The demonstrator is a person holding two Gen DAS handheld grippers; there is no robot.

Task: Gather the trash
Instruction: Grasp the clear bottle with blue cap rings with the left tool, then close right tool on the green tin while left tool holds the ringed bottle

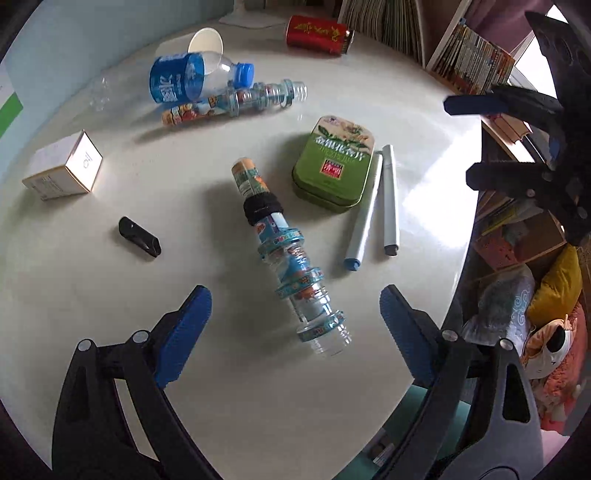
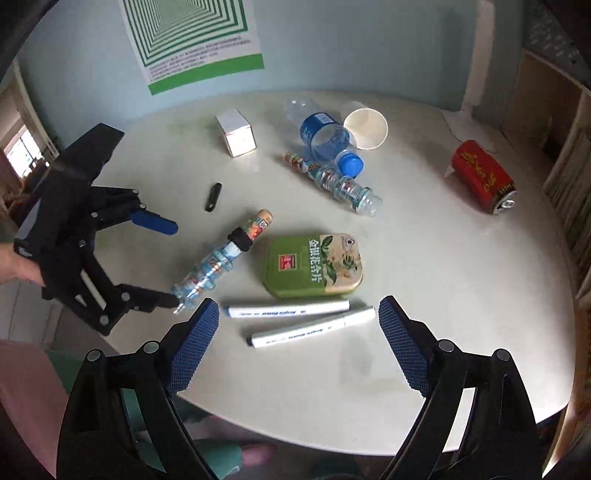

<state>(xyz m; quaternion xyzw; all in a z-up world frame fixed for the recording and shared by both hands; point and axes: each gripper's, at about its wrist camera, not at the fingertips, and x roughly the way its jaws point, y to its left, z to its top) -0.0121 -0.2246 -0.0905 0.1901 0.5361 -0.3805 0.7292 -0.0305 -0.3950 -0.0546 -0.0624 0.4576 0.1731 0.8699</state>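
A crushed clear bottle (image 1: 291, 269) with a colourful label lies on the white round table (image 1: 240, 387), between the open jaws of my left gripper (image 1: 295, 306). It also shows in the right wrist view (image 2: 218, 258), where the left gripper (image 2: 170, 264) straddles its base. My right gripper (image 2: 297, 317) is open and empty above two white markers (image 2: 295, 321). Further back lie a blue-labelled bottle (image 1: 192, 79), a second crushed bottle (image 1: 236, 103), a paper cup (image 1: 205, 40) and a red can (image 1: 317, 35).
A green tin (image 1: 334, 164) lies beside the markers (image 1: 376, 203). A small white box (image 1: 64, 166) and a black cap (image 1: 140, 236) lie to the left. Bookshelves (image 1: 469, 59) and soft toys (image 1: 554, 350) stand past the table's right edge.
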